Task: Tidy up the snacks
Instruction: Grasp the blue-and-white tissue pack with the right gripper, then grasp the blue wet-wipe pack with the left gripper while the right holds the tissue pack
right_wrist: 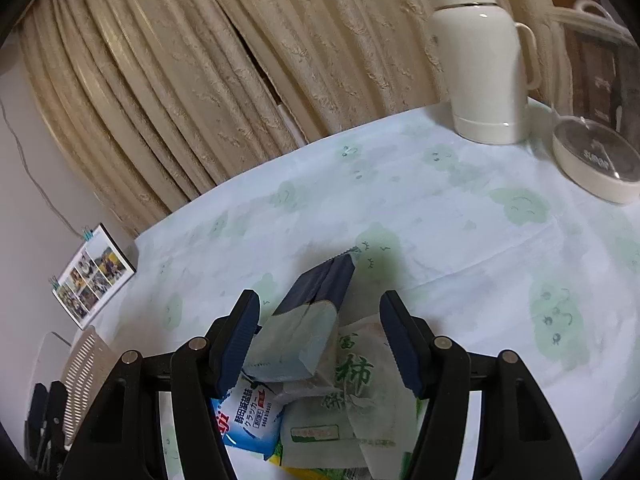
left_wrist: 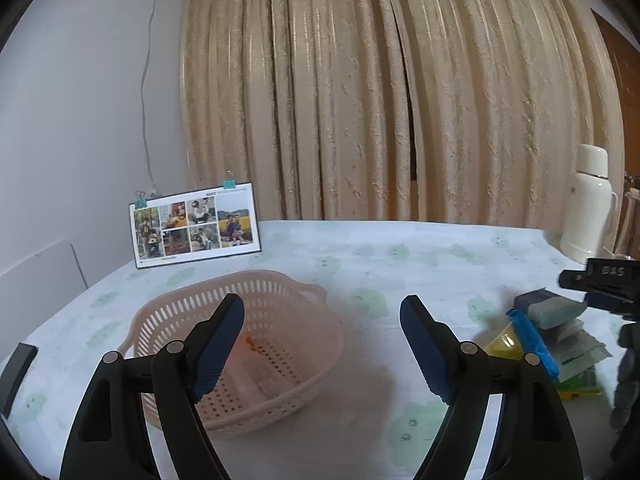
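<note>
A pink slotted basket [left_wrist: 168, 316] sits on the table, low in the left wrist view, with one pale orange-marked packet [left_wrist: 256, 368] lying in it. My left gripper [left_wrist: 324, 308] hovers open just right of the basket's middle, holding nothing. To the right lies a pile of snack packets [left_wrist: 560, 344]. In the right wrist view my right gripper [right_wrist: 320, 300] is open, its fingers either side of a grey and dark-blue packet [right_wrist: 304, 336] on top of the pile. Under it lie a blue cracker packet [right_wrist: 248, 416] and a white-green packet [right_wrist: 356, 372].
A cream thermos [right_wrist: 484, 60] and a round glass-topped appliance [right_wrist: 596, 160] stand at the far right of the table. A clipped photo card [left_wrist: 196, 224] leans at the back left by the curtain. A dark flat object [left_wrist: 18, 372] lies at the left edge.
</note>
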Demonstrator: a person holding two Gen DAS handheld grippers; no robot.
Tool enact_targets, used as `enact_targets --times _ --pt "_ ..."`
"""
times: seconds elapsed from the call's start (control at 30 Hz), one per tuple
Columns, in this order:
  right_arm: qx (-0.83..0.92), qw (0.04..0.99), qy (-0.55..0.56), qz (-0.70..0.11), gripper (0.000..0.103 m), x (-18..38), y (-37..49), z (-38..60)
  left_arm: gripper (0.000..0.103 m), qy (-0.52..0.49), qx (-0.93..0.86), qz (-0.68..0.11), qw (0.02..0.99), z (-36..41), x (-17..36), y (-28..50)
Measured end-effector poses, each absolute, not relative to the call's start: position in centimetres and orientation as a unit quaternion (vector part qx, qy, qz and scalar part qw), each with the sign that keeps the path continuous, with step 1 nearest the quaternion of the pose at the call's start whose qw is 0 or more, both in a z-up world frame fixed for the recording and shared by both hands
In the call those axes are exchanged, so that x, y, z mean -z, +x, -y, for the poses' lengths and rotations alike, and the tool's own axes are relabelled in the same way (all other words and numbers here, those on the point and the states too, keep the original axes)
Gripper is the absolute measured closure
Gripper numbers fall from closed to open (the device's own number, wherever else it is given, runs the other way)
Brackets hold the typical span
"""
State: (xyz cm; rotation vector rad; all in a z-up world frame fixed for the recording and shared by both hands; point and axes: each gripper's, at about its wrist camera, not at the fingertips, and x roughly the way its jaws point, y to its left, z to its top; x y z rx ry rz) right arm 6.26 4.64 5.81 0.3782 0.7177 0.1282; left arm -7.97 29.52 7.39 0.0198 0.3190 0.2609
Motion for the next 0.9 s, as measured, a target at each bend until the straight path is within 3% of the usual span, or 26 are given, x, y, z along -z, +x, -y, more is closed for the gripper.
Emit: enact_targets --times 0.33,0.5,0.57,0.63,0.9 --pt "-0.042 0.903 0.051 -0.424 0.037 -4.2 10.3 -8.7 0.022 0.022 -0.103 -0.170 0.980 -27.7 -7.1 -7.8" --pt "-0.045 0.899 0.043 -0.433 0.036 -3.3 10.5 -8.8 0.019 0.053 -0.069 -0.188 0.978 -25.9 -6.5 -7.3" --pt "-0.050 0.899 0.048 -0.432 0.045 -3.3 10.3 -8.5 0.018 0.066 -0.050 -0.200 0.976 -25.1 -6.2 -7.0" --pt "-0.062 0.896 0.052 -0.436 0.063 -3.2 10.3 -8.4 0.018 0.070 -0.030 -0.217 0.973 -24.3 -5.8 -6.7" --pt "-0.082 0.899 0.078 -0.422 0.074 -3.7 8.9 -7.2 0.018 0.041 0.014 -0.269 0.962 -23.9 -5.1 -5.0"
